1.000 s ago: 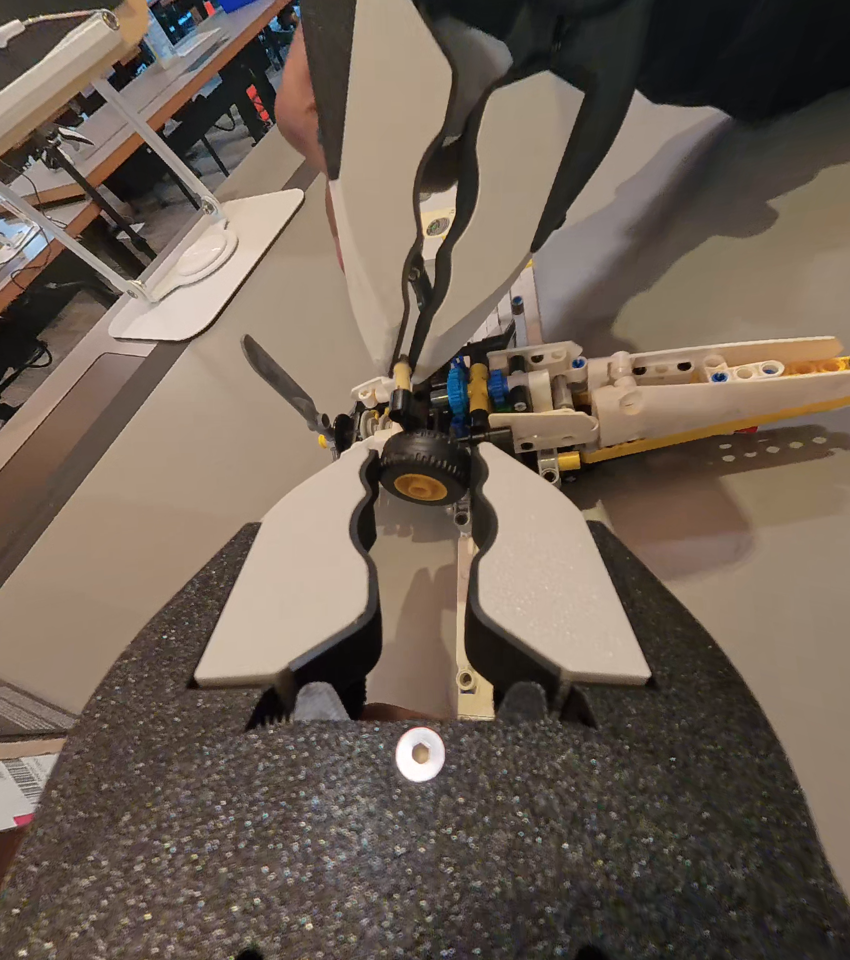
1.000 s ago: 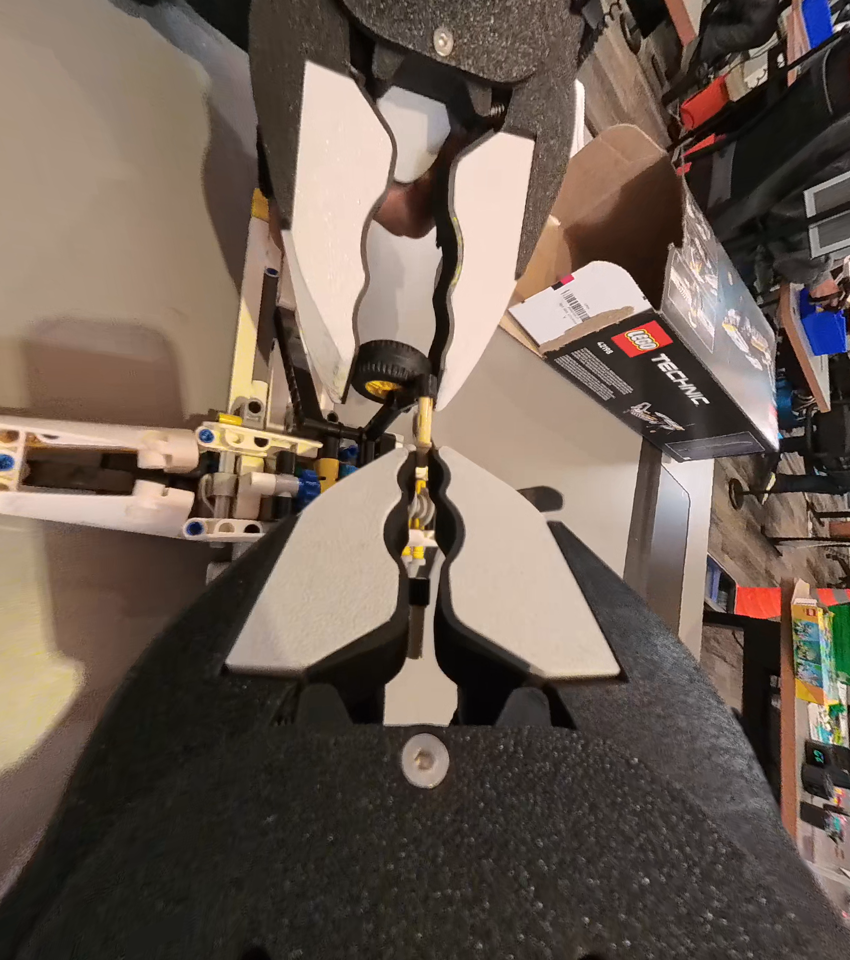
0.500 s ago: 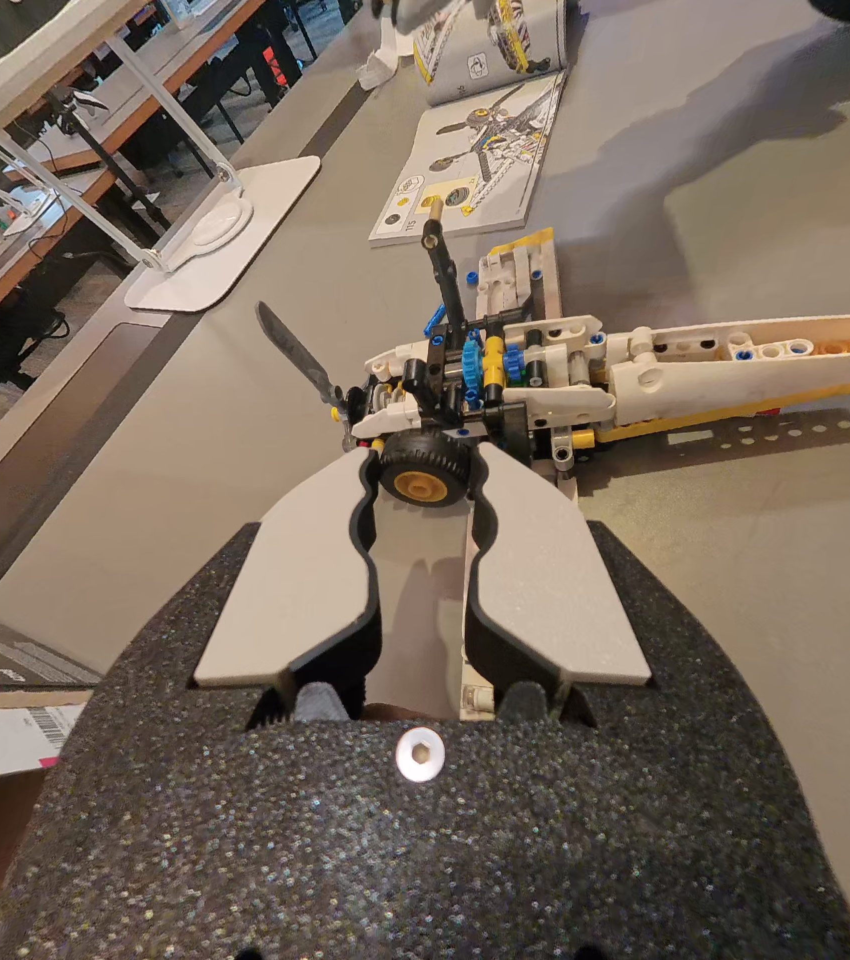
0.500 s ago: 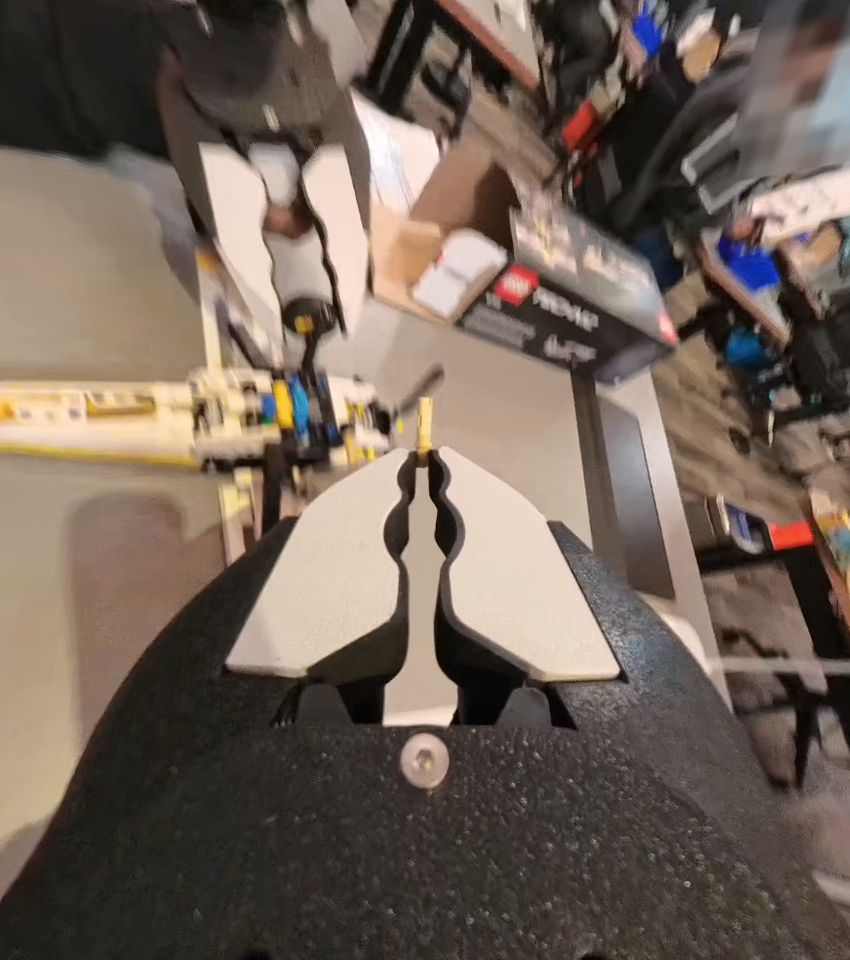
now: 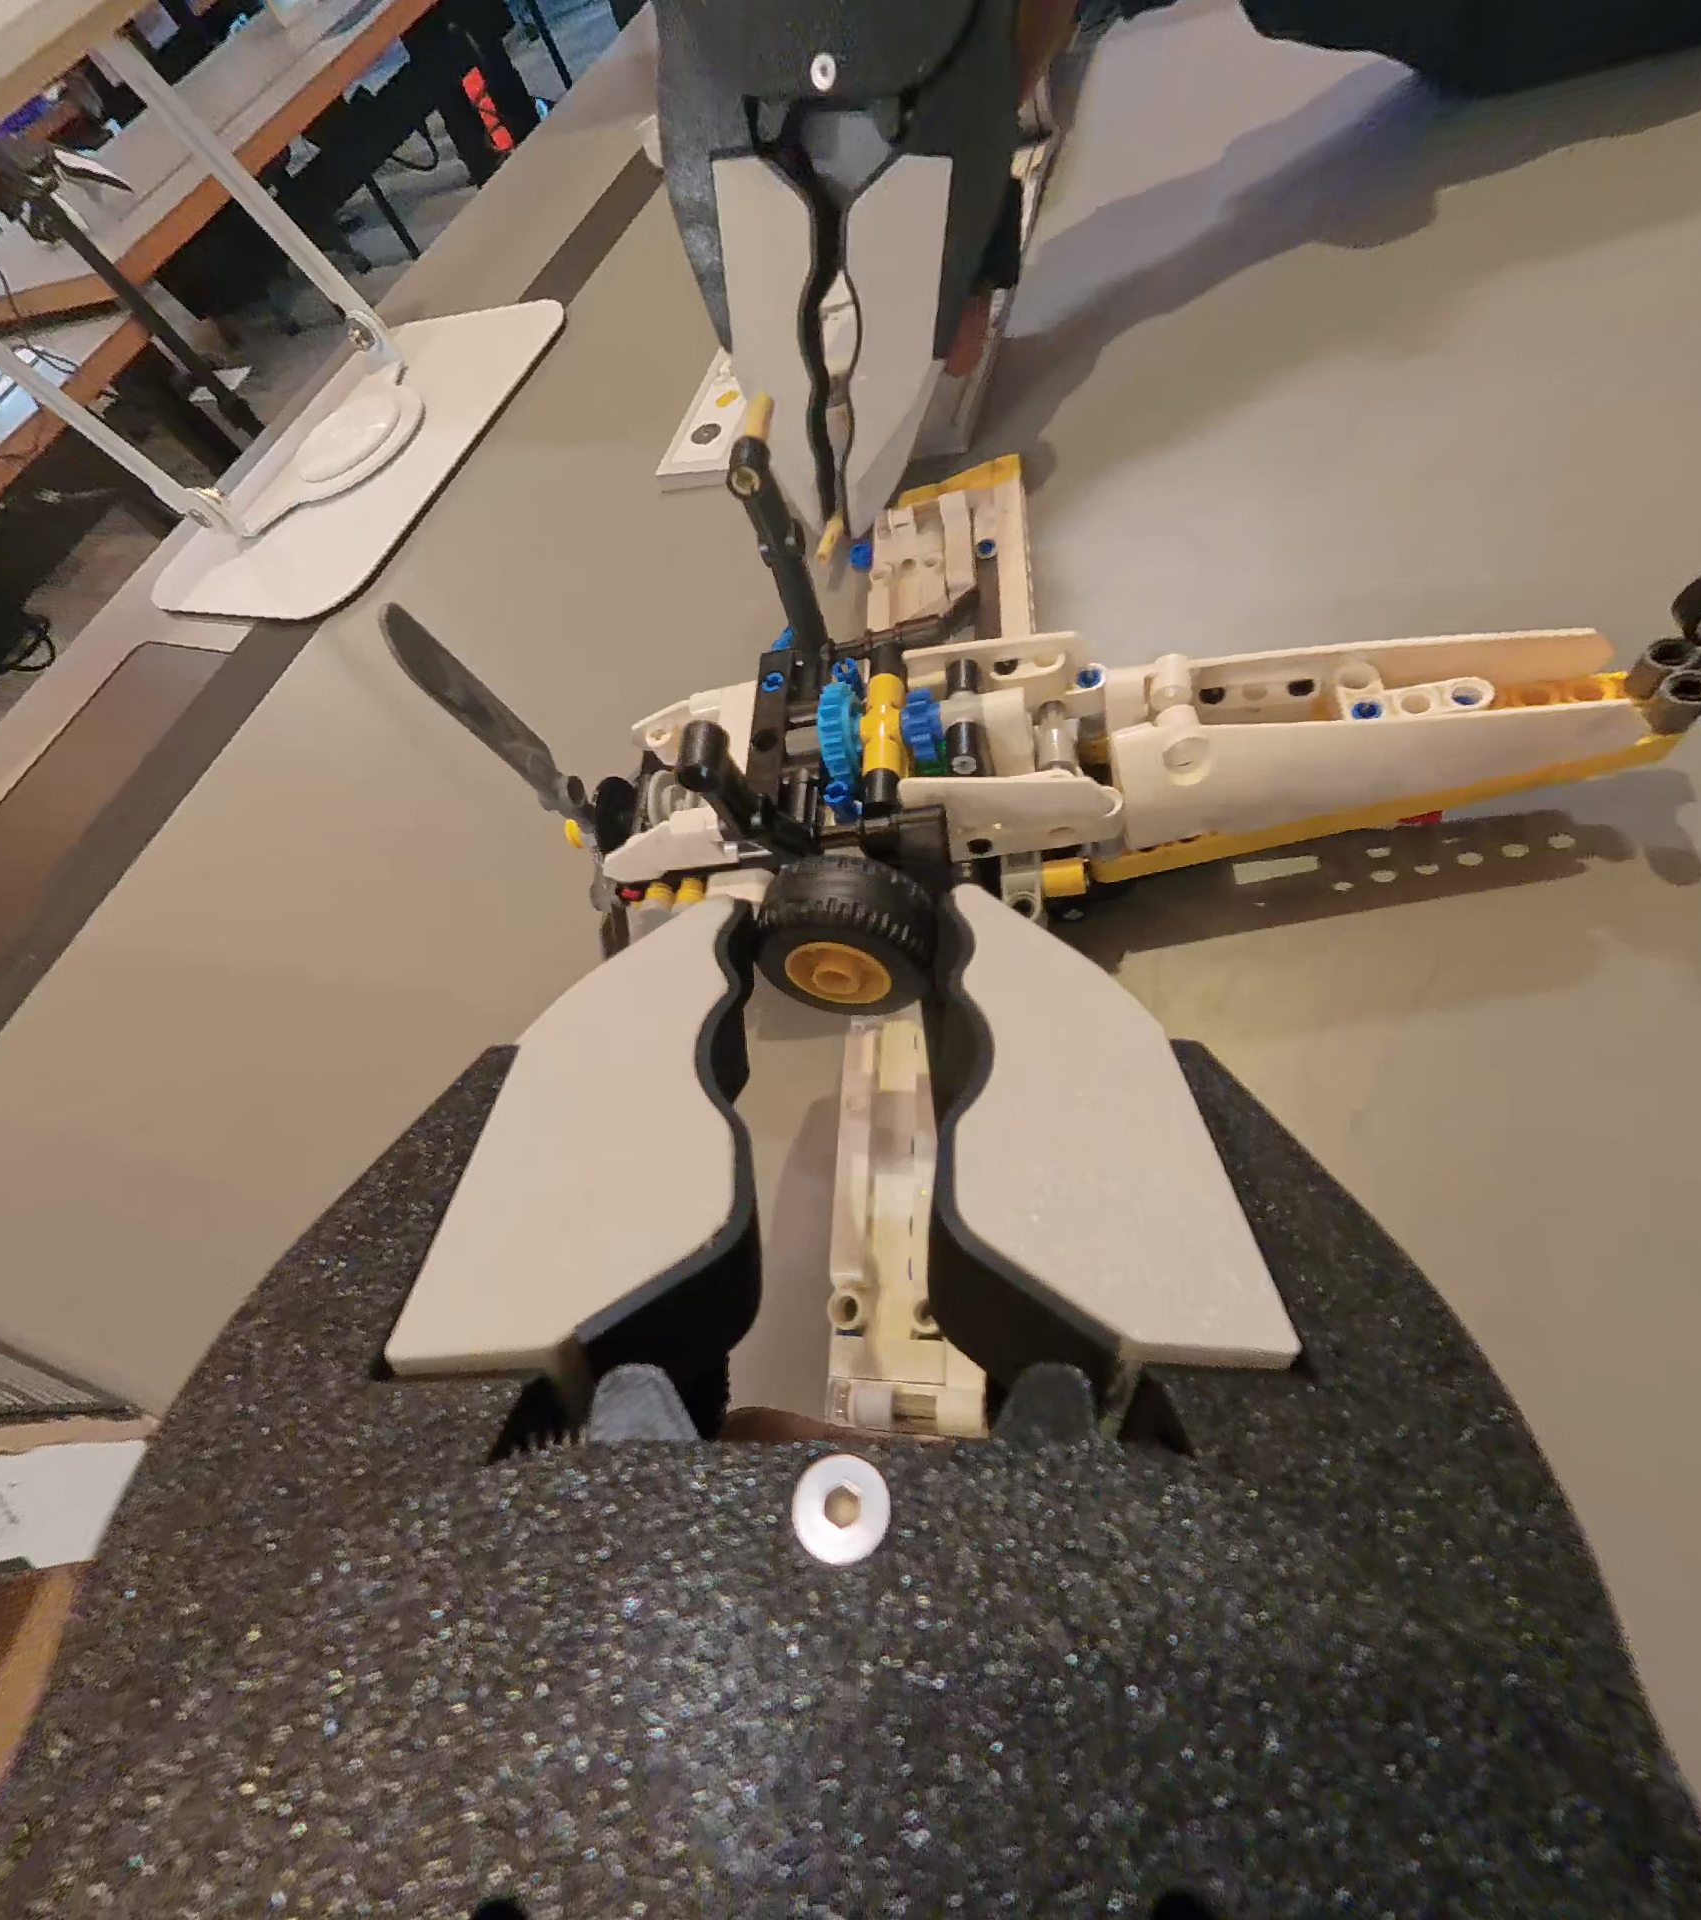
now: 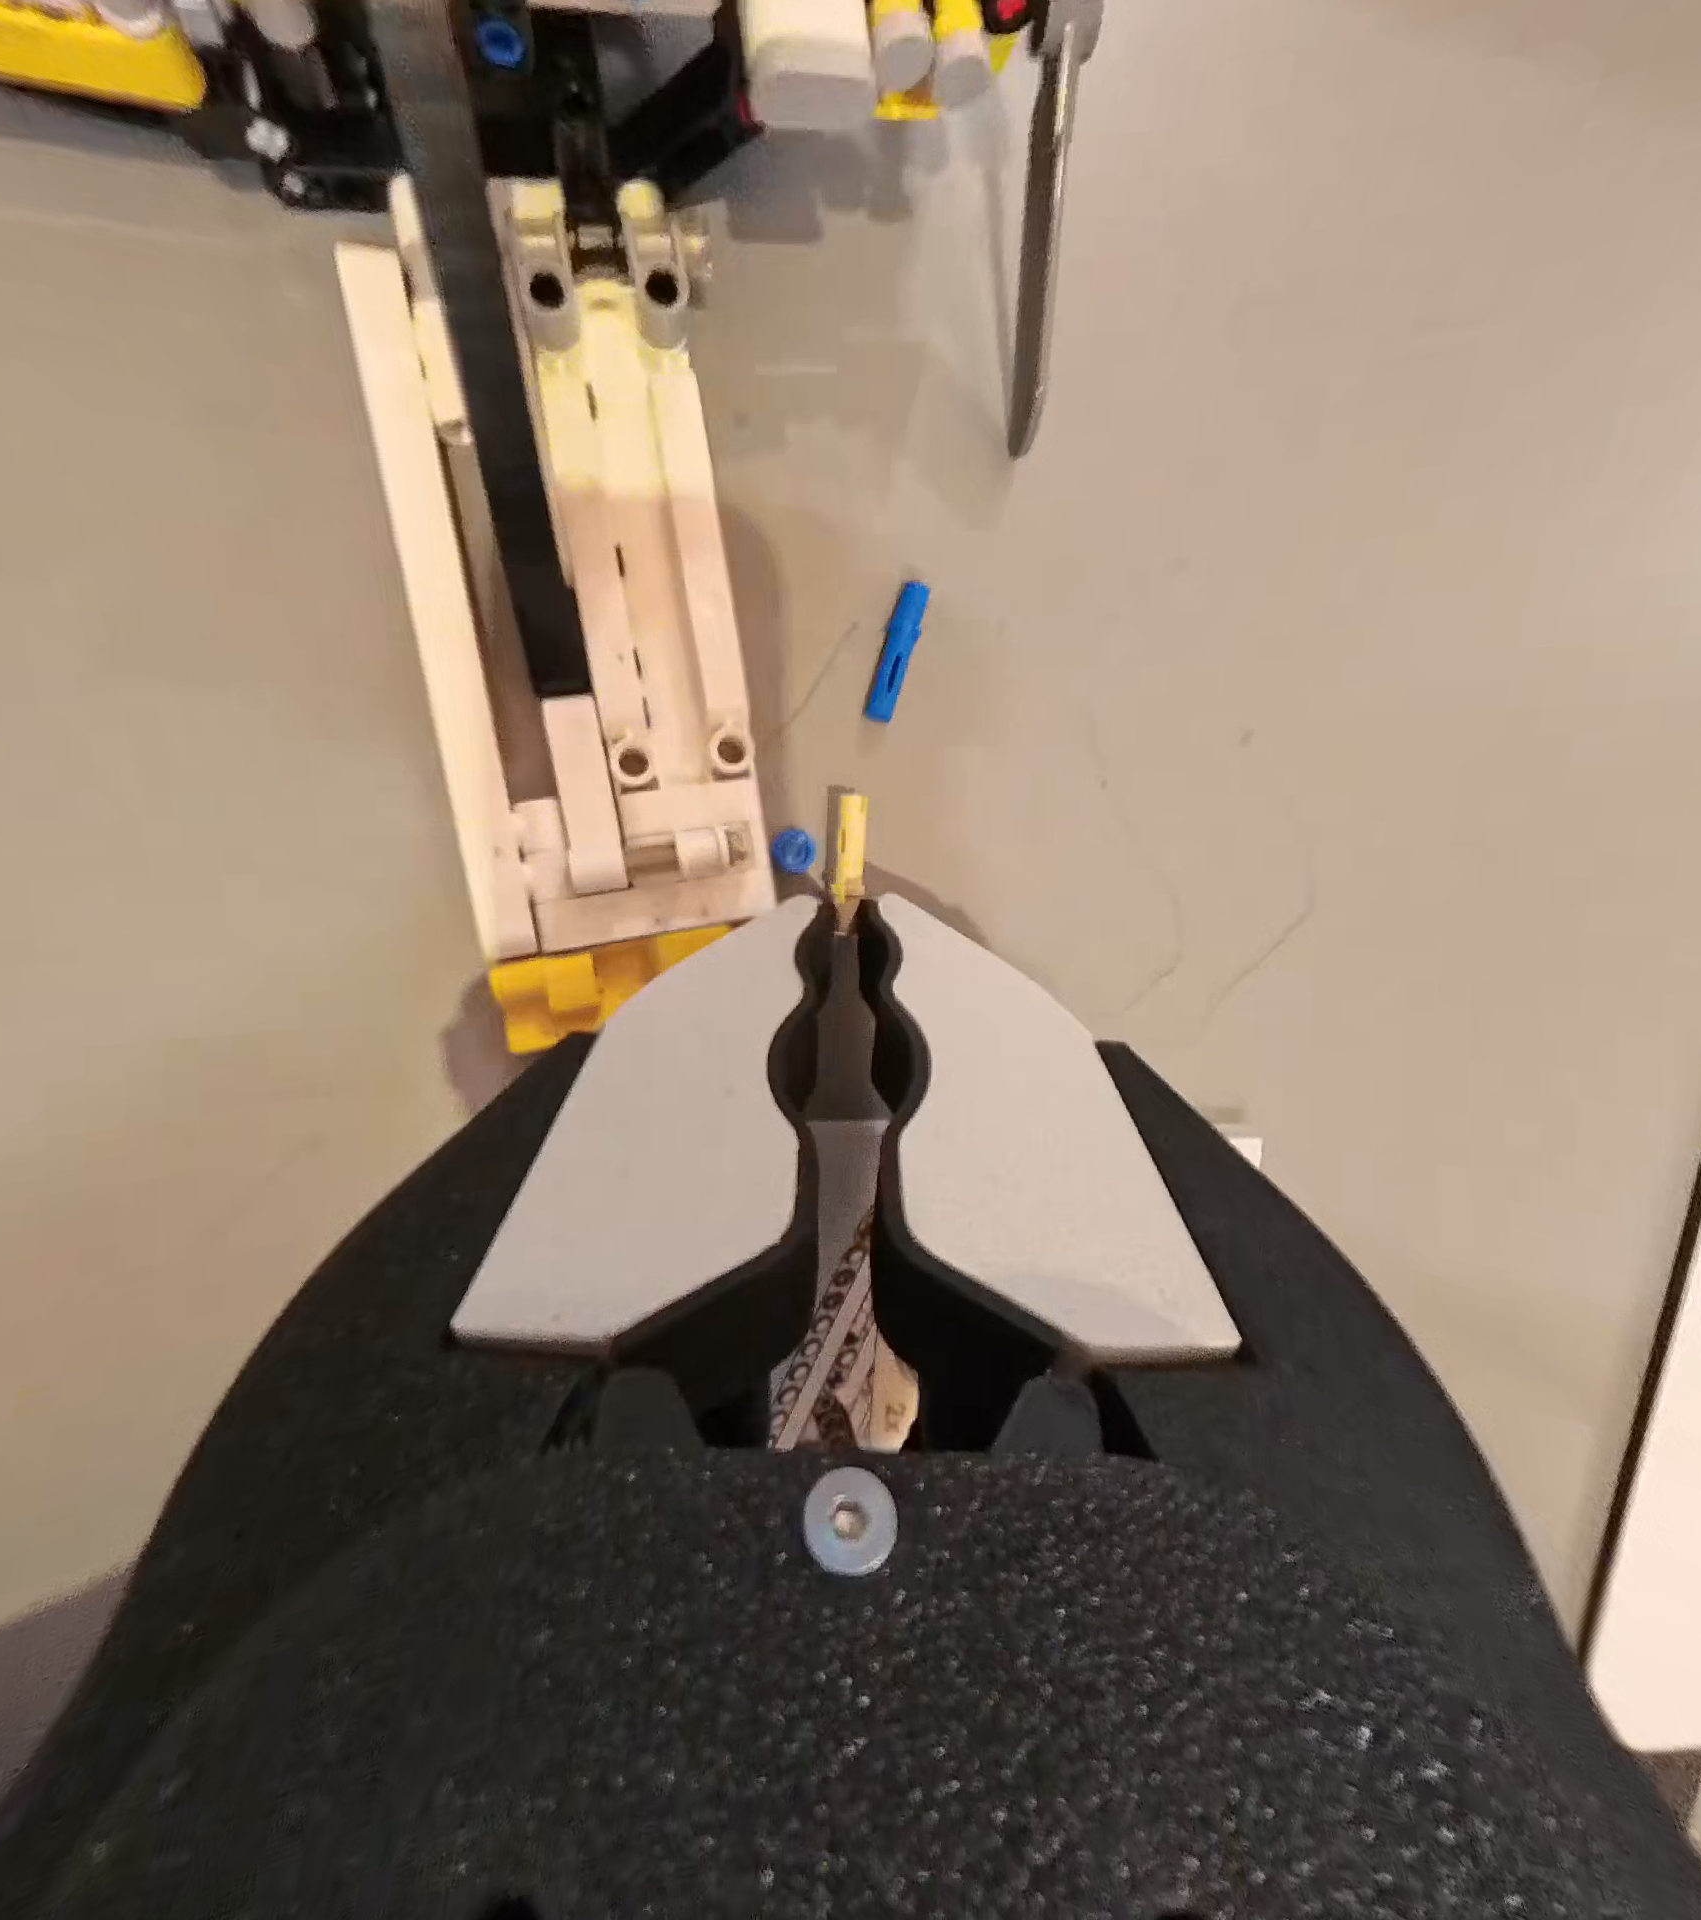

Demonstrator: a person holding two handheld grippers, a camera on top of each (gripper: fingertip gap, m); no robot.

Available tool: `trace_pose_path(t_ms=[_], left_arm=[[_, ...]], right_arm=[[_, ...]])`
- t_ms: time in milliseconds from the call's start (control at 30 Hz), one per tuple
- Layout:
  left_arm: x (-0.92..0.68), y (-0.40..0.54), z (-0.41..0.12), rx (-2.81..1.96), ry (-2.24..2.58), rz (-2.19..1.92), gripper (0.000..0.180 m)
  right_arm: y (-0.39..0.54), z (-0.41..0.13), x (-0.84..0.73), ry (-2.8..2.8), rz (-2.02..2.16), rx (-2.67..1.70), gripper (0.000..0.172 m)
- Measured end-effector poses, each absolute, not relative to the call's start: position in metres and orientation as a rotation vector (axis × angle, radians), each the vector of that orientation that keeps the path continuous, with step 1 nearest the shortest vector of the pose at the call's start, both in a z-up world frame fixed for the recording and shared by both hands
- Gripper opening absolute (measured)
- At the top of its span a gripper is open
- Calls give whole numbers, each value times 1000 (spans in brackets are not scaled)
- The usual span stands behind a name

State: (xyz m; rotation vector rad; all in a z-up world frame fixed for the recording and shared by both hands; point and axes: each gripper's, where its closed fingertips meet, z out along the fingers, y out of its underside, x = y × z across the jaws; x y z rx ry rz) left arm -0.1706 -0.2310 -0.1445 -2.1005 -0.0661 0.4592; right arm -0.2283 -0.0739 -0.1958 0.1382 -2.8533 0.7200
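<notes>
Left wrist view: the left gripper (image 5: 844,940) has its fingers pinching the black wheel (image 5: 844,935) of a toy plane (image 5: 1033,758) lying mid-worktop (image 5: 1448,1195), seemingly to steady it. The right gripper (image 6: 848,906) pinches a small yellow peg (image 6: 848,847) just above the worktop, beside the plane's wing (image 6: 597,644) and a loose blue peg (image 6: 896,652).
</notes>
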Motion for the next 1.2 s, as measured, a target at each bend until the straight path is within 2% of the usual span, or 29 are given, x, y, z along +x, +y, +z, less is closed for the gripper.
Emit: trace_pose_path(t_ms=[433, 767, 1000, 1200], left_arm=[[-156, -251, -153, -2134, -251, 453, 35], [-162, -259, -171, -2205, -354, 492, 35], [-182, -285, -183, -2340, -436, 546, 34], [-200, -284, -184, -2396, -451, 596, 34]], right_arm=[[-77, -196, -229, -2878, 794, 42, 5], [-70, -177, -234, -2786, 843, -74, 23], [-49, -165, -208, -2697, 908, -140, 23], [-40, -183, -165, -2741, 876, -87, 23]])
